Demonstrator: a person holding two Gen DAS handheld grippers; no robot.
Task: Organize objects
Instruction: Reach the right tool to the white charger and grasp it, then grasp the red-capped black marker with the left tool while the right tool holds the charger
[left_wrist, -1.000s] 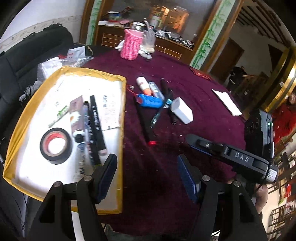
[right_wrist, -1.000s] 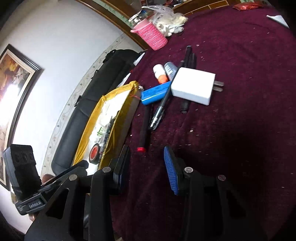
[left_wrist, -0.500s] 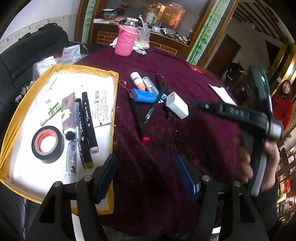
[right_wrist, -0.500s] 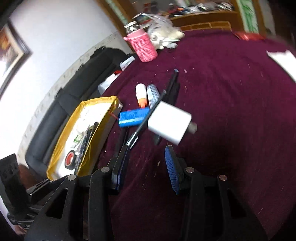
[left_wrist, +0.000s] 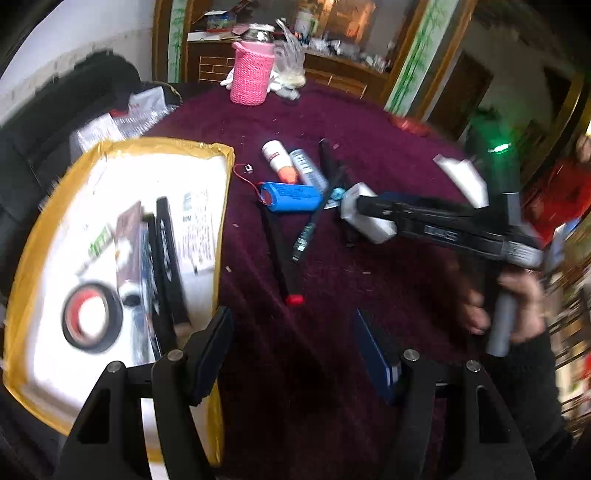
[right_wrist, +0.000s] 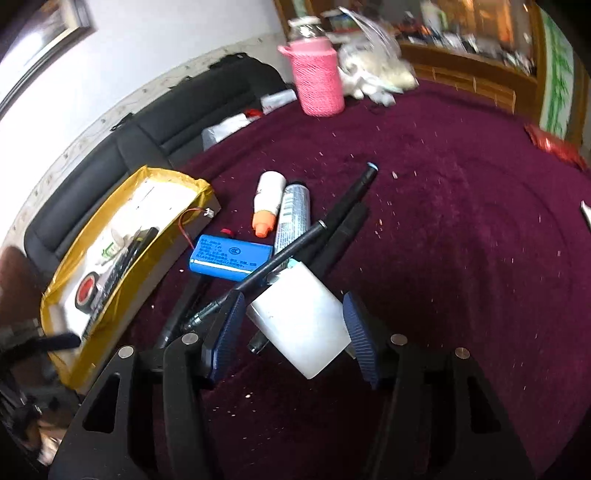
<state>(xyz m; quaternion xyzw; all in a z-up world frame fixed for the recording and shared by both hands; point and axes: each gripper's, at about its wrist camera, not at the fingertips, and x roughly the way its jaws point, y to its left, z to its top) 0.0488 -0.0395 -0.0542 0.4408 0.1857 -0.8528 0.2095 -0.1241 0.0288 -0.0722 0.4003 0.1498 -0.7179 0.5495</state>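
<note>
Maroon cloth (right_wrist: 461, 229) covers the round table, crumbs scattered over it; a pink knitted holder (right_wrist: 319, 79) stands far ahead of both grippers. My right gripper (right_wrist: 291, 328) has its pads spread to either side of the white charger block (right_wrist: 299, 325), with gaps visible on both sides, so I judge it straddling the block and not yet clamping. The block lies tilted across a black pen (right_wrist: 280, 258), which probably explains the wide approach. Just ahead of the fingers lie the blue battery pack (right_wrist: 229, 258), a white-and-orange tube (right_wrist: 267, 201) and a grey tube (right_wrist: 293, 214), side by side.

My left gripper (left_wrist: 295, 350) hovers open above bare cloth, holding nothing. Off its left finger sits the yellow-rimmed tray (left_wrist: 33, 229), already holding a tape roll (left_wrist: 90, 317) and markers (left_wrist: 166, 266), the likely destination. A red-tipped black marker (left_wrist: 280, 258) lies directly ahead. Free cloth opens to the right of my right gripper; to its left, the tray's raised rim must be cleared.
</note>
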